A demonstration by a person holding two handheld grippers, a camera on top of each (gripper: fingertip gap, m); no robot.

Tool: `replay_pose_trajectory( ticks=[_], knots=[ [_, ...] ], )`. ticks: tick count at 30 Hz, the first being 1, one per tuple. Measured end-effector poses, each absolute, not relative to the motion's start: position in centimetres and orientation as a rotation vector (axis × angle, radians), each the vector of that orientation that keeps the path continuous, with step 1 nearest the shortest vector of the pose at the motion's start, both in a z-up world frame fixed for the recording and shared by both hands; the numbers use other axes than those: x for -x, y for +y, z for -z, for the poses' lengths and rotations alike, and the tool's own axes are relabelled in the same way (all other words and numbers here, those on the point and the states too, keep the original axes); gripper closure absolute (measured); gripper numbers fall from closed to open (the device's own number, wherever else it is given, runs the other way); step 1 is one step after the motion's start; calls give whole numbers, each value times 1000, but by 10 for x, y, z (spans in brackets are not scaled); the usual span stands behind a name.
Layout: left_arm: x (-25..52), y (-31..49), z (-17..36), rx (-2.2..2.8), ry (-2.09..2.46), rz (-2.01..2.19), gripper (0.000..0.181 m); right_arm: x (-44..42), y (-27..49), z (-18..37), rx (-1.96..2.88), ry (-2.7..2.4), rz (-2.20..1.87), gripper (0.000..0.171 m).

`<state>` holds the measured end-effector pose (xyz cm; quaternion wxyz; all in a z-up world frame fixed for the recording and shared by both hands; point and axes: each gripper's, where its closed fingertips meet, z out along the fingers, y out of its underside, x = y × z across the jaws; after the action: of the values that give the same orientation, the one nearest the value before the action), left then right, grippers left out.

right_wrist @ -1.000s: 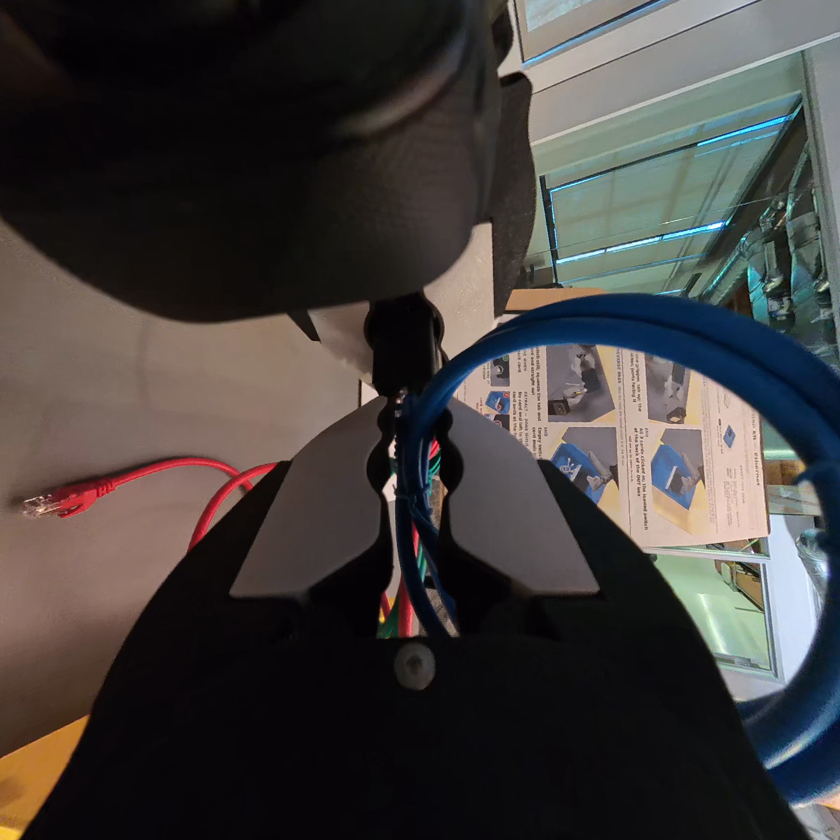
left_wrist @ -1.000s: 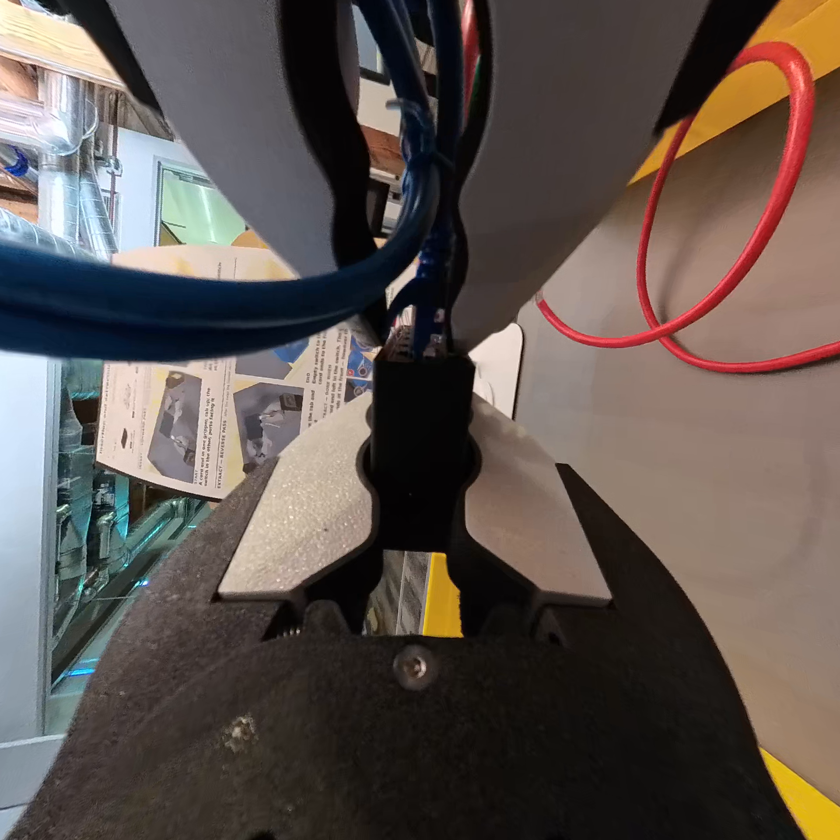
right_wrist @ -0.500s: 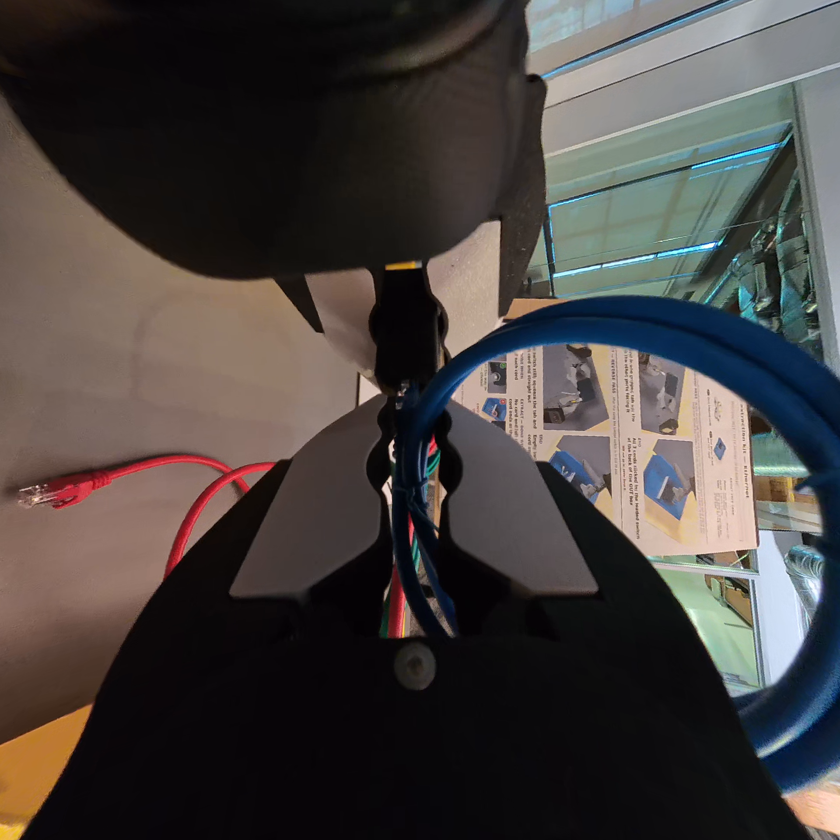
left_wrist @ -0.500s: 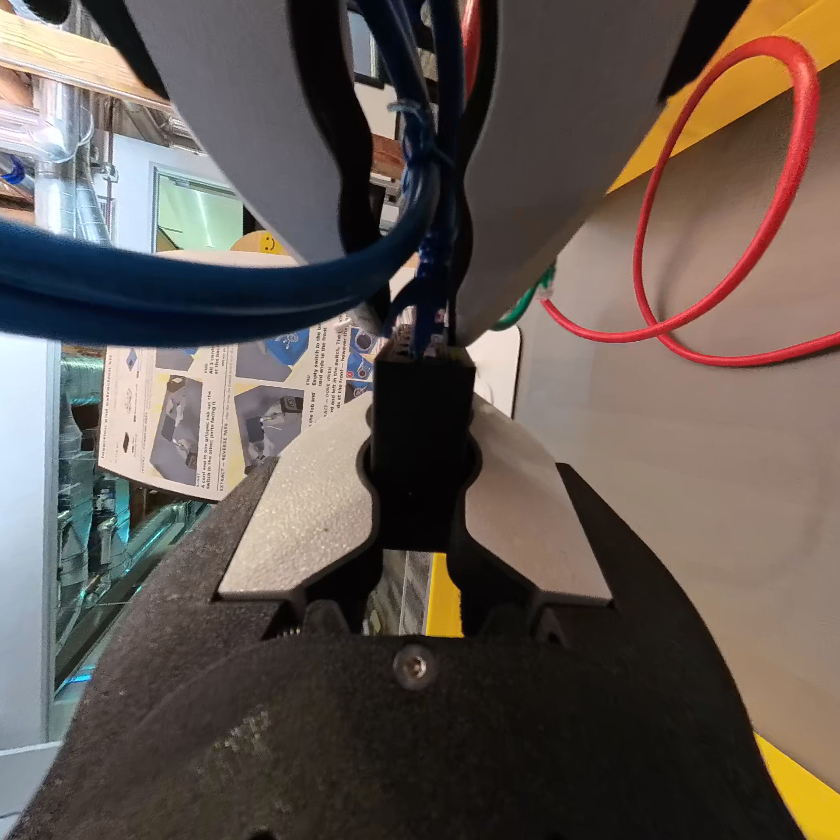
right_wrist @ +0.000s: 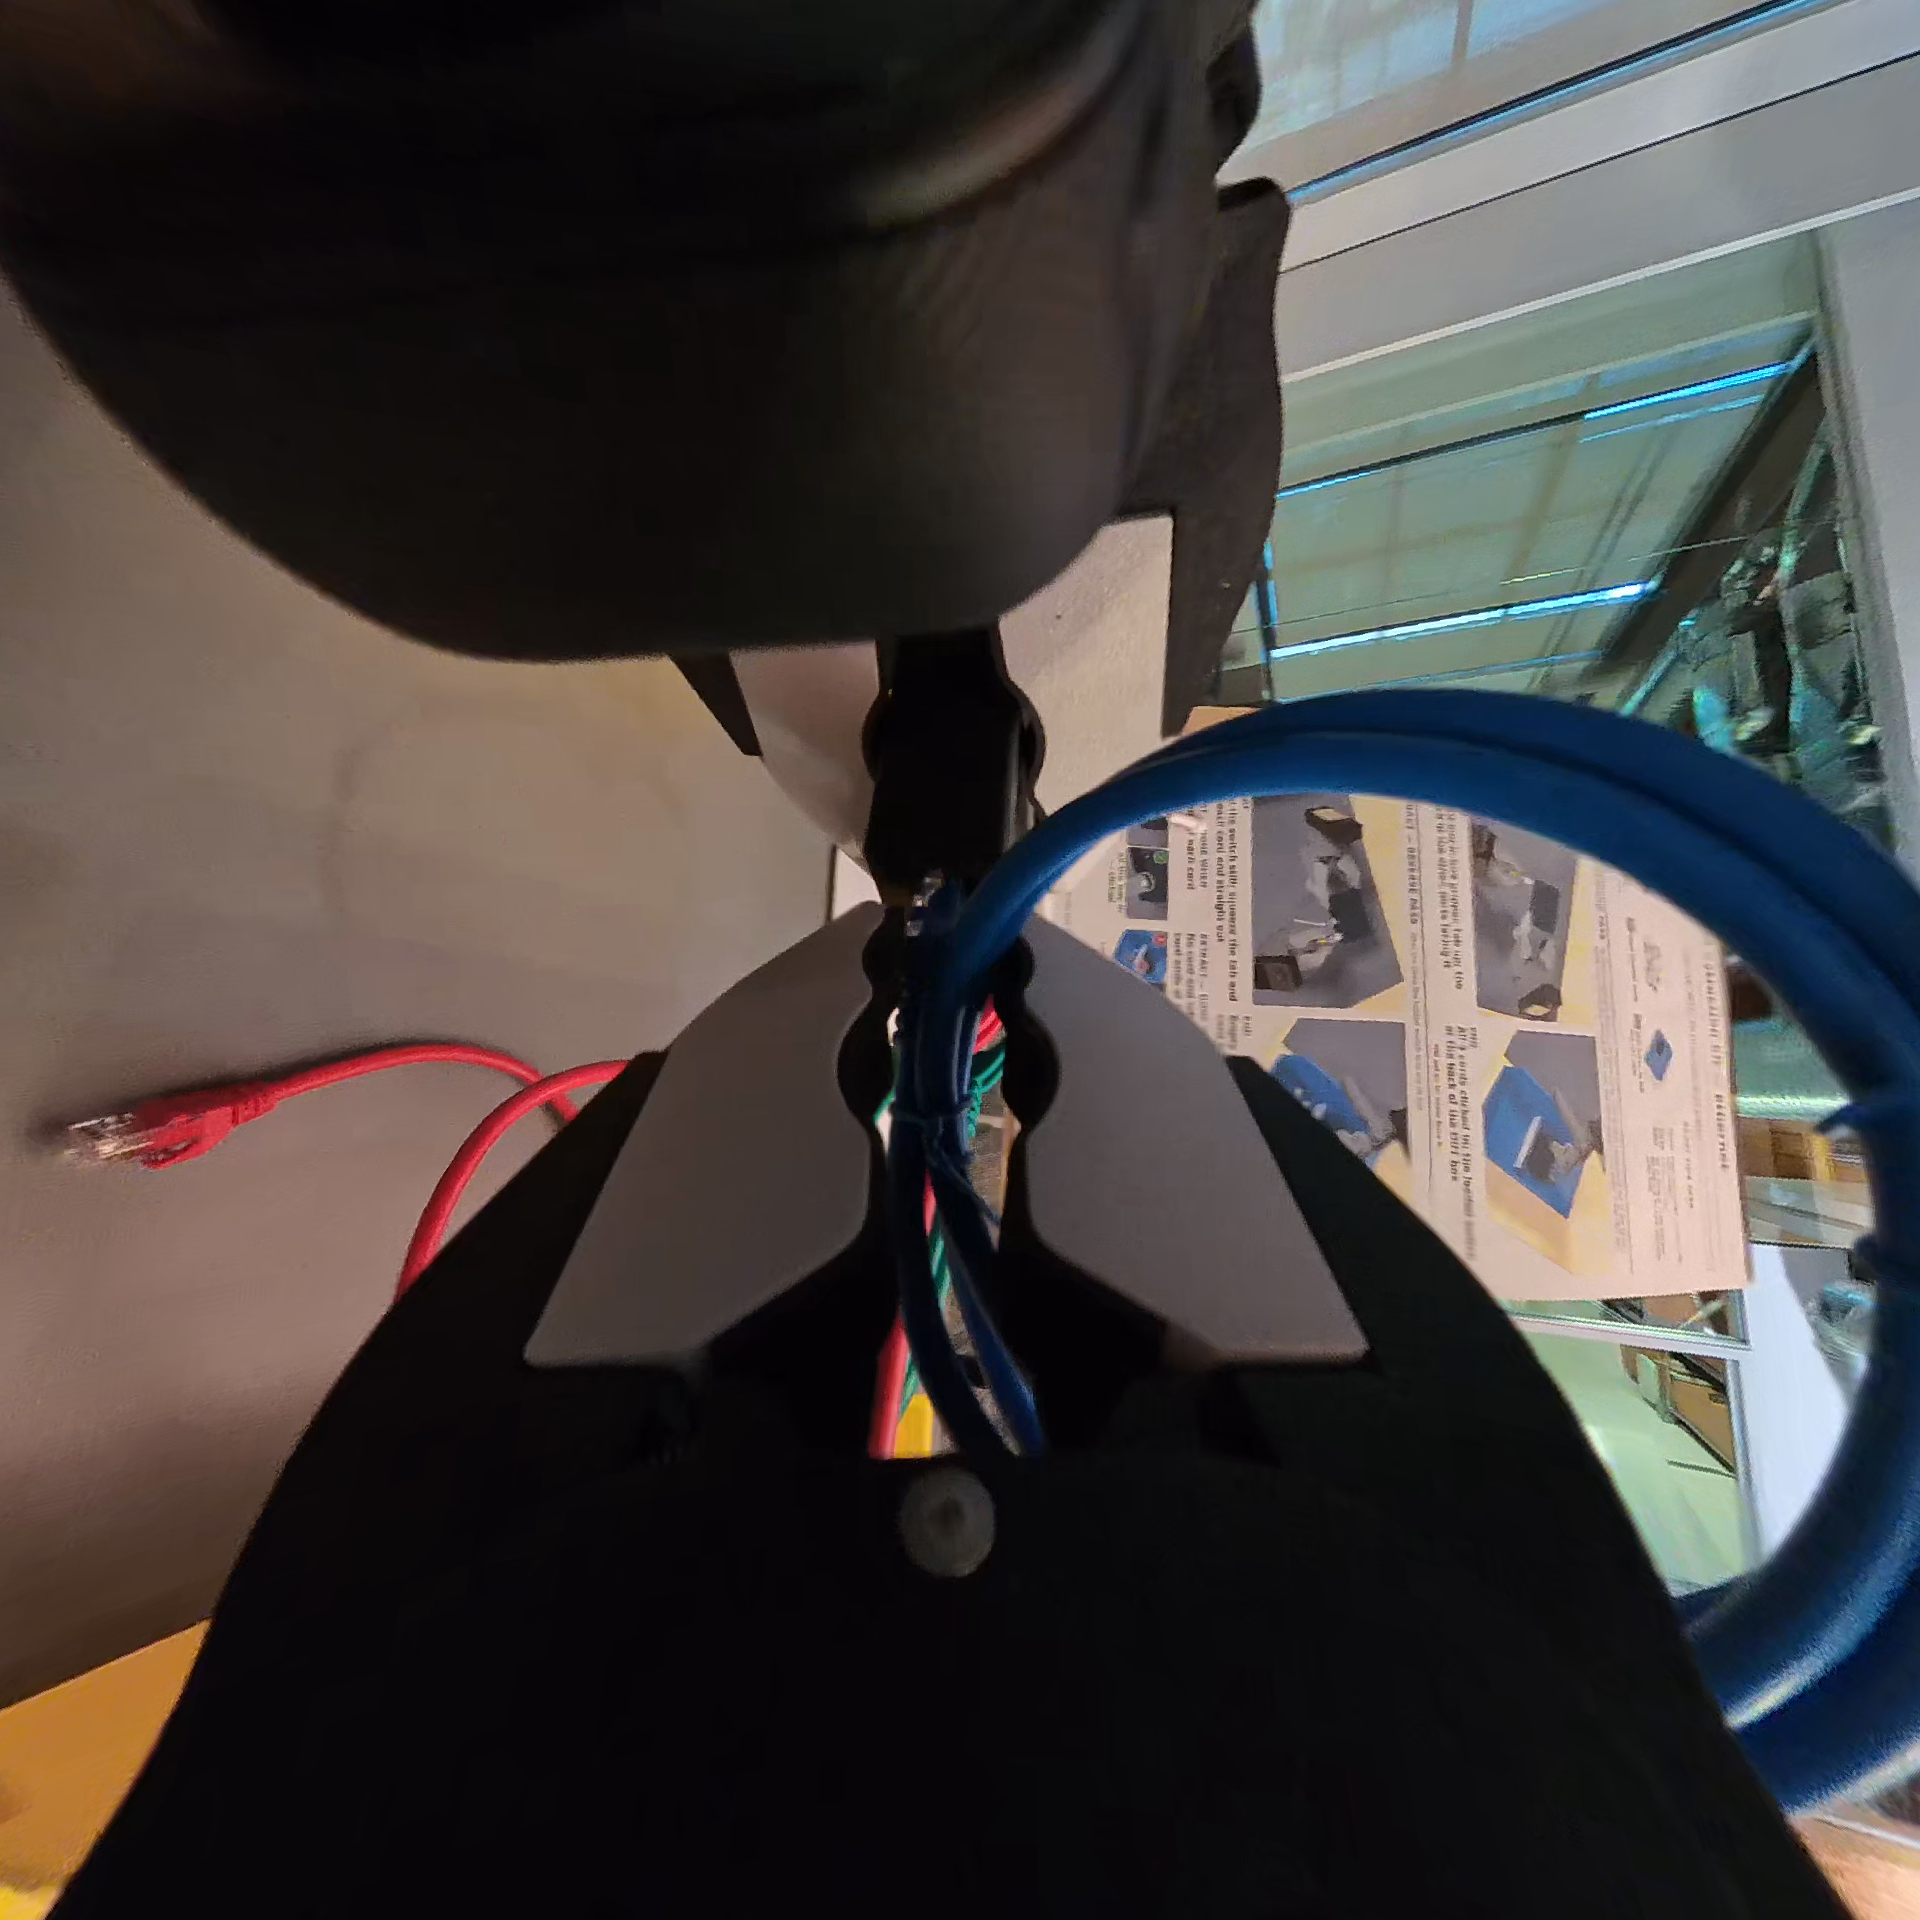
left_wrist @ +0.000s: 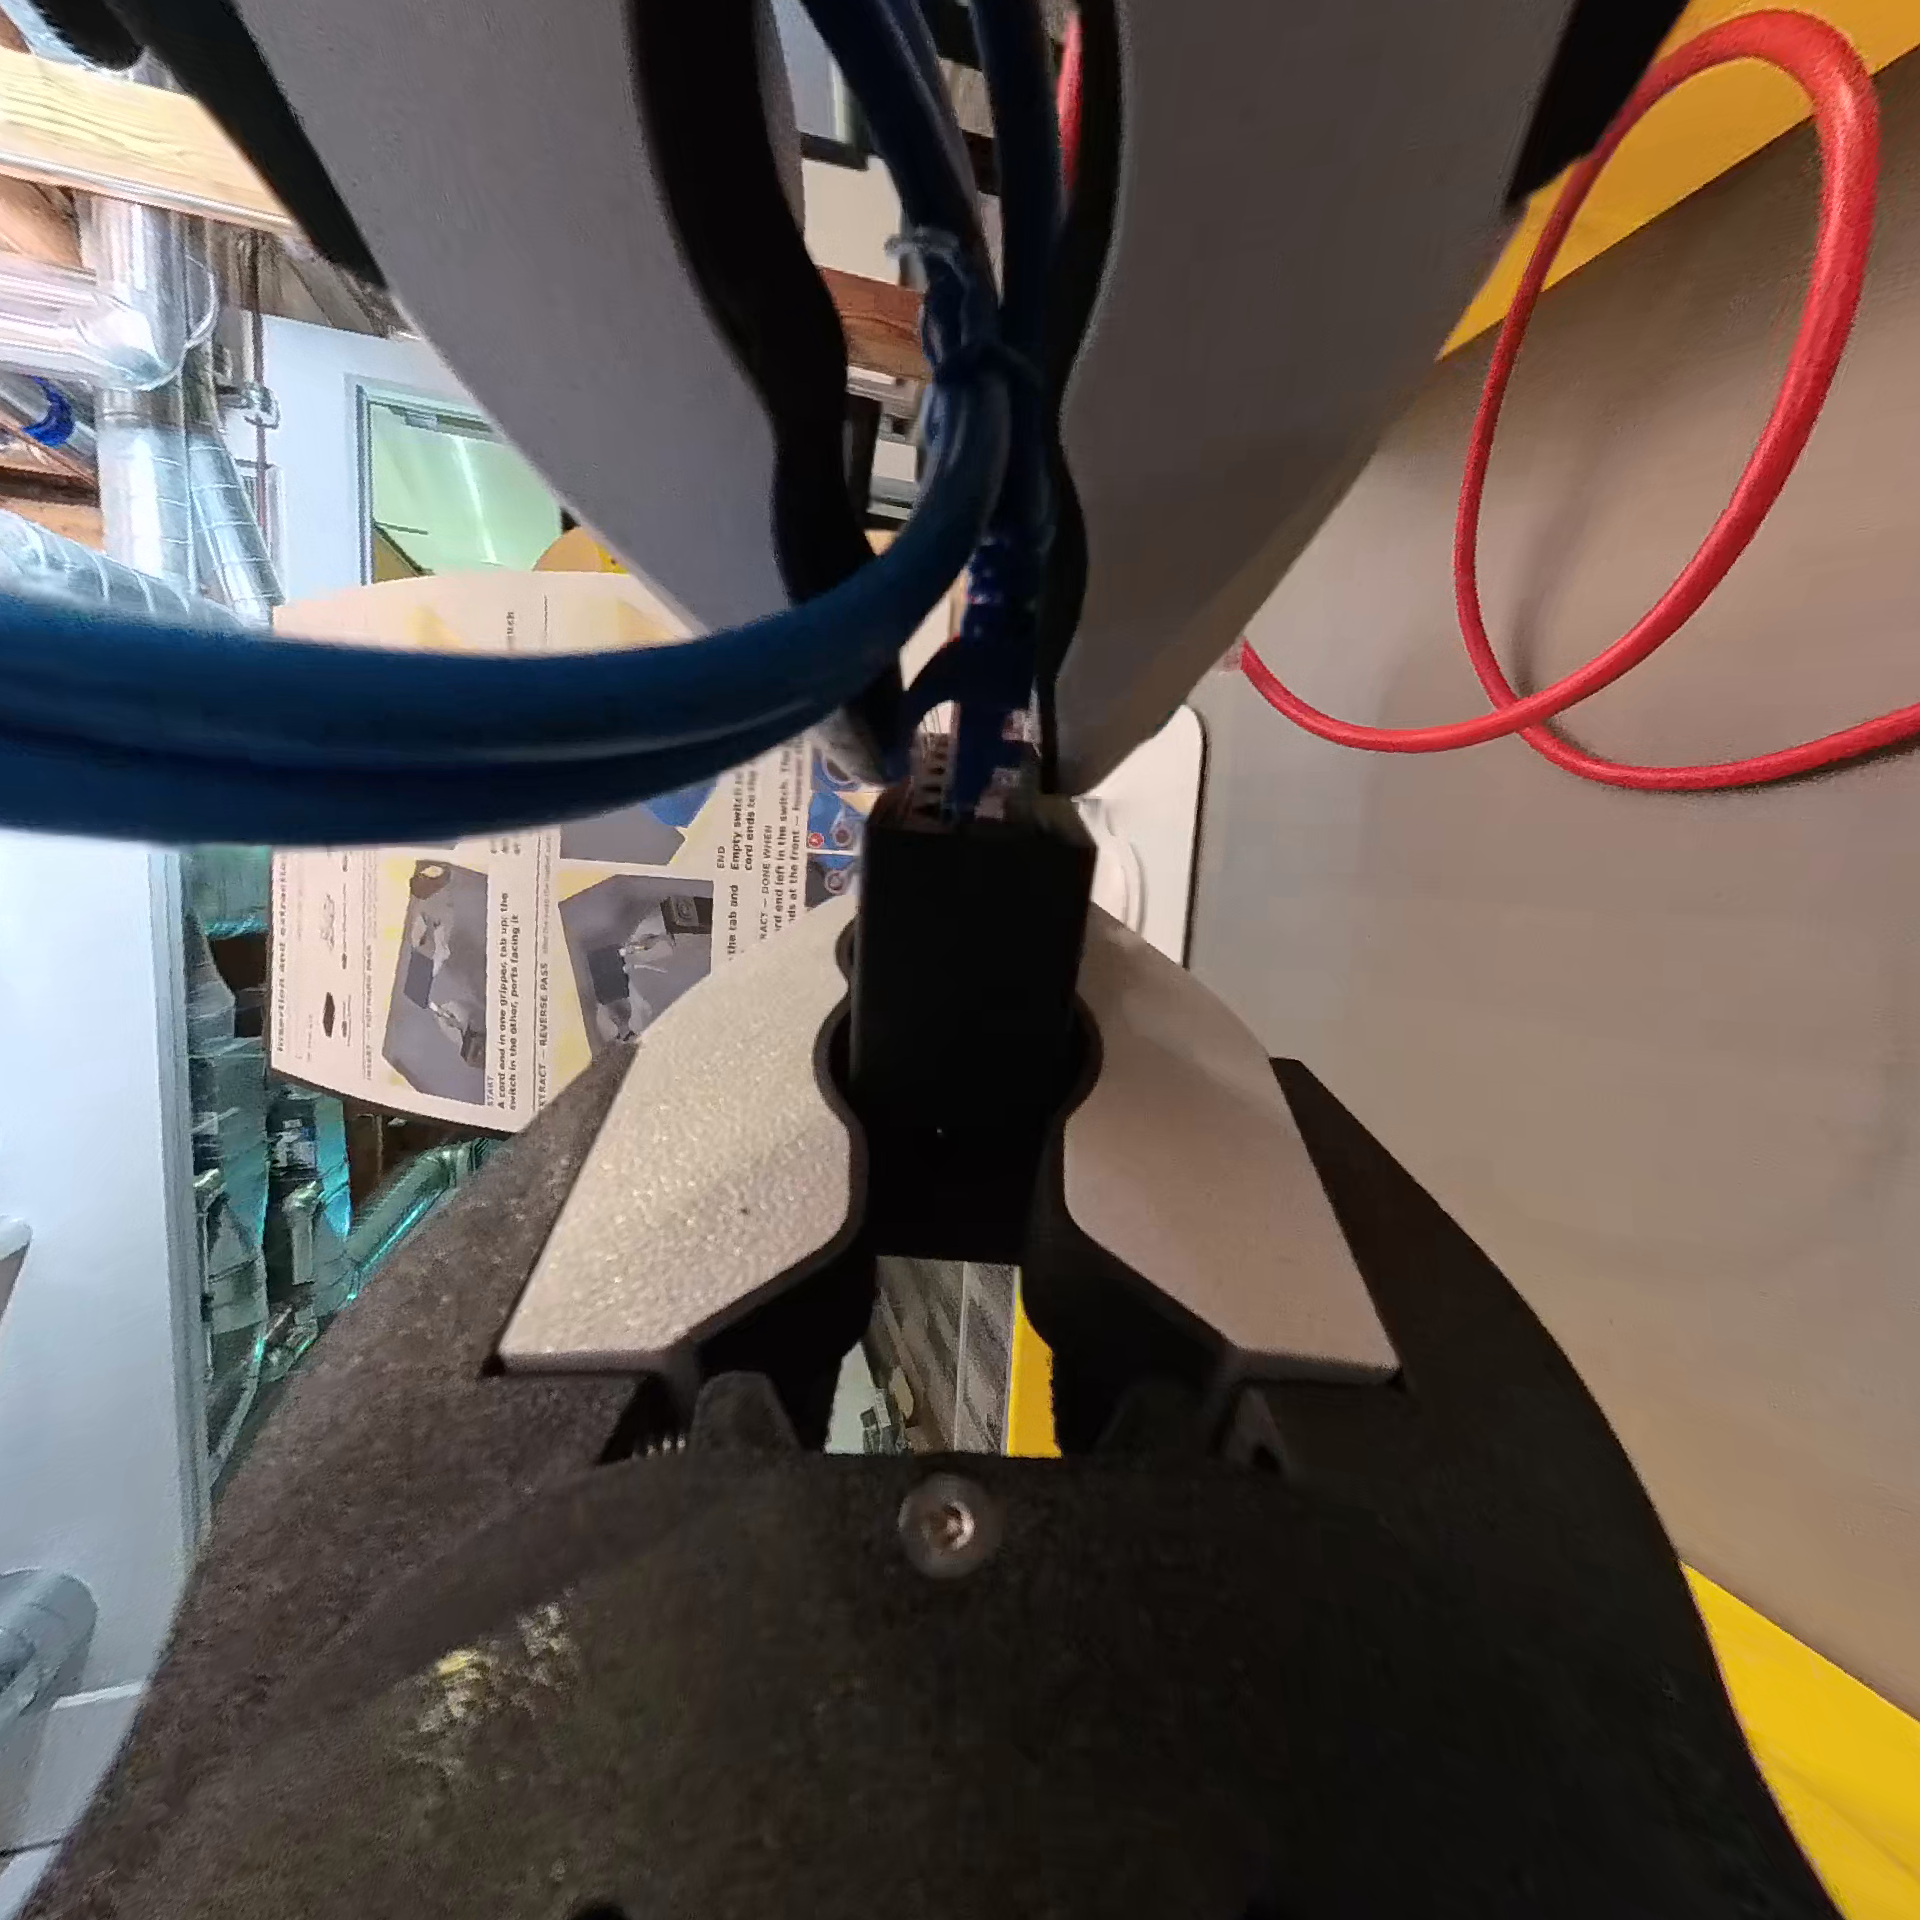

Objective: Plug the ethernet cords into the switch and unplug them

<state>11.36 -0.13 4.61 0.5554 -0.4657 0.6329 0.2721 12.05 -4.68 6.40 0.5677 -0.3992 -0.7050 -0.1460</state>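
While the two grippers face each other tip to tip, the left gripper [left_wrist: 961, 987] has its fingers clenched on the switch [left_wrist: 971, 997], a narrow black box that stands on end between the pads, w/ its port side turned away from the camera. The blue cord [left_wrist: 436, 717] goes into that far side: its plug [left_wrist: 992, 717] sits at the top edge of the switch, but the picture is blurred there, so I cannot say if it is seated fully. From the plug the cord bends in thick loops toward the left of the left wrist view.

The right gripper [right_wrist: 940, 987] is closed on the blue cord [right_wrist: 935, 1049] just behind the plug, approx. at the fingertips, and the switch [right_wrist: 940, 790] is straight ahead of it, touching the cord end. A thin tie [right_wrist: 935, 1127] binds the blue strands between the fingers. Red and green cords pass behind the same gap.

The red cord [right_wrist: 312, 1091] lies apart on the grey table [right_wrist: 312, 883], its clear plug [right_wrist: 104, 1132] free, not in any port. An instruction sheet [right_wrist: 1455, 1039] w/ photos stands behind, beside the blue loop.
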Motion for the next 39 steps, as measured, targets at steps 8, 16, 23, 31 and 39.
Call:
replay_pose_trajectory(
  ticks=[8, 16, 23, 31, 39],
  knots=[
    [-117, 1, -32, 1134, 1543, -632, 151, -125, -47, -51, 985, -1731, 346, 155],
    [-124, 2, -13, 1124, 1629, -635, 150, -130, -51, -33, 1014, -1840, 393, 155],
    [-131, -1, -7, 1111, 1653, -609, 151, -136, -55, -27, 1048, -1893, 362, 155],
    [-136, -1, 0, 1104, 1666, -601, 151, -140, -56, -20, 1075, -1935, 358, 155],
    [-94, 16, -37, 1118, 1543, -627, 151, -120, -75, -11, 944, -2018, 388, 154]
  ],
)
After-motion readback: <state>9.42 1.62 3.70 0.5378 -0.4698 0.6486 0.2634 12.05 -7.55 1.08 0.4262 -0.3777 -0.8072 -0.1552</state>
